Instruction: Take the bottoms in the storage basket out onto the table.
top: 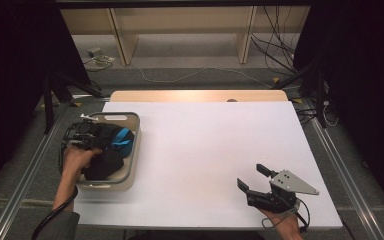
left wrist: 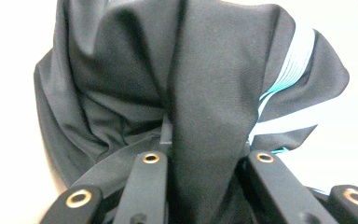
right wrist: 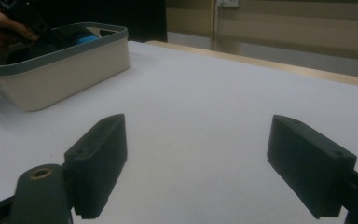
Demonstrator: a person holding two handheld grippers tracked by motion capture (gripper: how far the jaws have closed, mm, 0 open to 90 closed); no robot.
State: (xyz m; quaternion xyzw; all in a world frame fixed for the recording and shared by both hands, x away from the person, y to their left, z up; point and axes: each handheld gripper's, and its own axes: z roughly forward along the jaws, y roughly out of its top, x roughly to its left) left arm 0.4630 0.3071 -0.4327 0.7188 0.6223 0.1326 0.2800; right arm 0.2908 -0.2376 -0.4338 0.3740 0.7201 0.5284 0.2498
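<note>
Left gripper (top: 82, 142) is clamped on the black garment with blue-white stripes (left wrist: 205, 93) in the cream plastic bin (top: 132, 165). Right gripper (top: 252, 180) sits wide open on the table. Honestly, that thin fold could slip out, or the cloth might drag the bin along.

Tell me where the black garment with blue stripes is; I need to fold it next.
In the high view, the black garment with blue stripes sits in the cream plastic bin at the table's left side, pinched by the left gripper.

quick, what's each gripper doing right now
left gripper: closed on a fold of the black garment in the basket.
right gripper: open, holding nothing, over the white table.
</note>
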